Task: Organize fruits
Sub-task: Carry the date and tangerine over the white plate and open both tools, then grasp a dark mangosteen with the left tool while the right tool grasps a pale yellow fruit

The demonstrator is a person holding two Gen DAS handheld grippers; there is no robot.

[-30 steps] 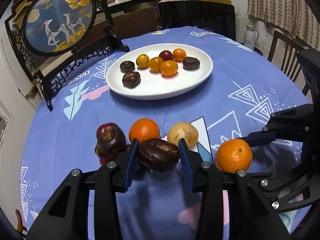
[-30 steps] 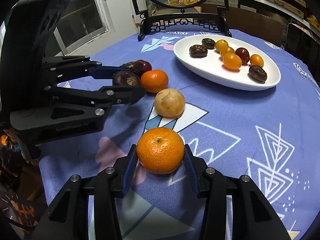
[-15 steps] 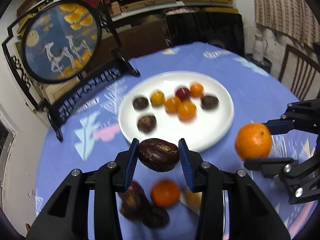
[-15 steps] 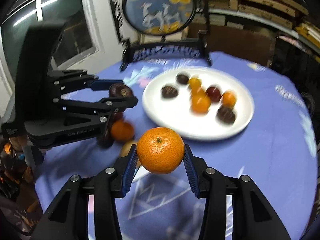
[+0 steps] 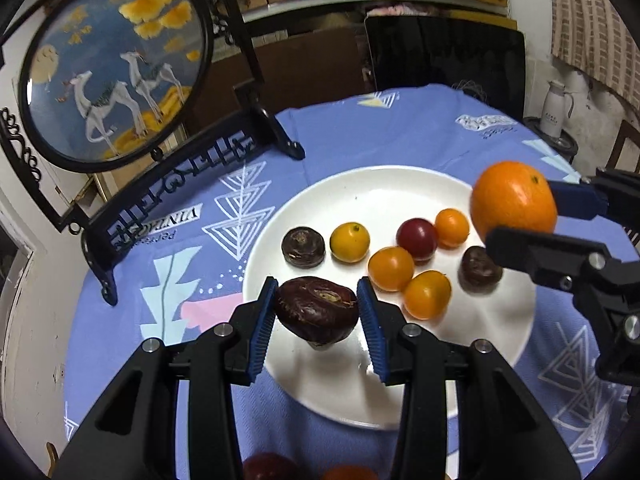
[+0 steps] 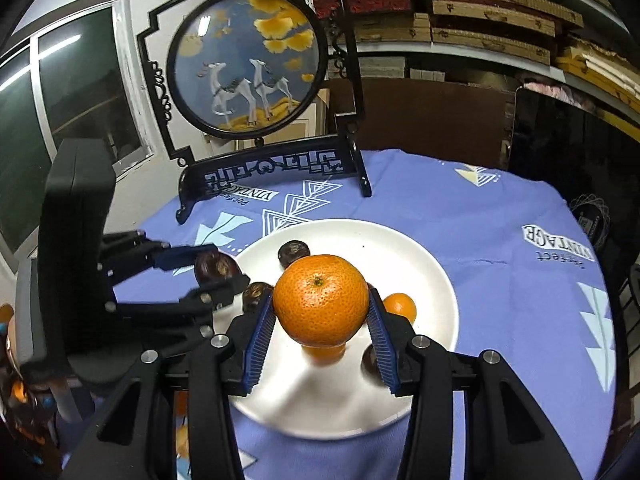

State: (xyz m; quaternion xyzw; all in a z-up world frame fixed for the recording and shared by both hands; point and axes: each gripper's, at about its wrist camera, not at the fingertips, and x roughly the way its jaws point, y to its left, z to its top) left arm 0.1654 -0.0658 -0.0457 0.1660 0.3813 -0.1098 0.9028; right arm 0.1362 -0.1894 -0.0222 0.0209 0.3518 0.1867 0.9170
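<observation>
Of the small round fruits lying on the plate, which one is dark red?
The dark red fruit toward the plate's far right, touching the small orange one. The other round ones are yellow or orange.

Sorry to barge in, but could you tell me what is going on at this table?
A person is sorting fruit with two handheld grippers. The left gripper holds a dark brown fruit above the white plate; the right gripper holds an orange over it. Several small fruits already lie on the plate.

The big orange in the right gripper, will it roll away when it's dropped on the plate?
Probably a little. The orange looks round, and the white plate looks smooth and glossy. The plate's raised rim and the small fruits on it would likely stop it.
</observation>
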